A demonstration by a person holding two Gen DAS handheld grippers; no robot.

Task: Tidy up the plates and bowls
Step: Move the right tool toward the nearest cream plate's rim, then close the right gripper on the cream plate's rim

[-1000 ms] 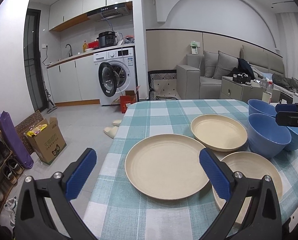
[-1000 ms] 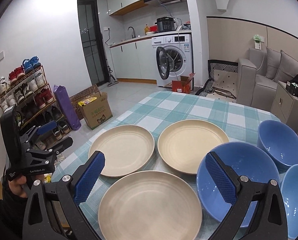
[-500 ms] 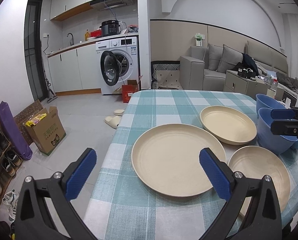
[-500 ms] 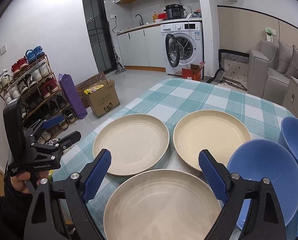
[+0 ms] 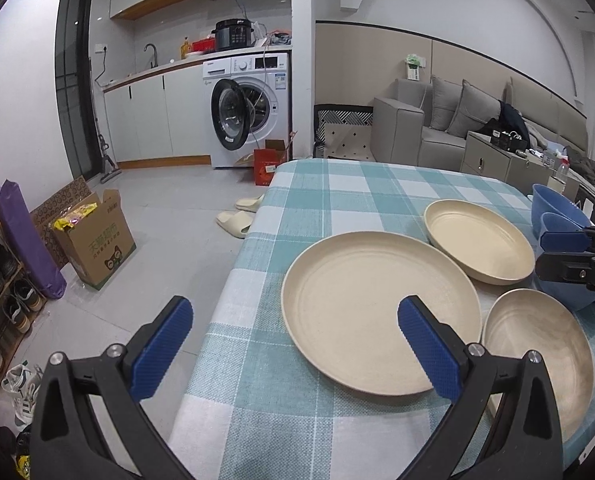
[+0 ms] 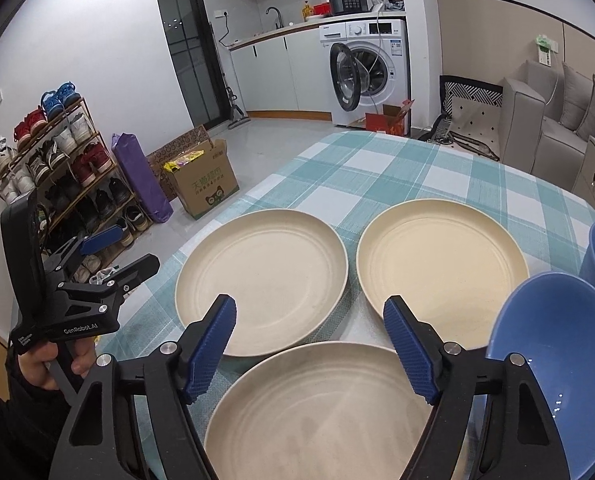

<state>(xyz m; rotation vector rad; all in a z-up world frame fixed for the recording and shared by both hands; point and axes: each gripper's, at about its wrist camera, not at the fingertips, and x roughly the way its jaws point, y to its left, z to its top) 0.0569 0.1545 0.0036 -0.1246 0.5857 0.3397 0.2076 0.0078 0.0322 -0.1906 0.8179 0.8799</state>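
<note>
The left gripper (image 5: 295, 344) hangs wide open over the table's near left edge, nothing between its pads. On the checked tablecloth (image 6: 377, 168) three cream plates form a triangle: left plate (image 6: 261, 280), far plate (image 6: 441, 264), near plate (image 6: 317, 412). The right gripper (image 6: 309, 348) hovers above the near plate, jaws closing, still empty. Blue bowls (image 6: 549, 360) sit rightmost.

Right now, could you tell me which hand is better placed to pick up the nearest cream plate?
Probably the right. The right gripper hangs directly over the nearest cream plate, jaws closing with nothing between them yet. The left gripper sits open toward the table edge, by the far-left plate.
</note>
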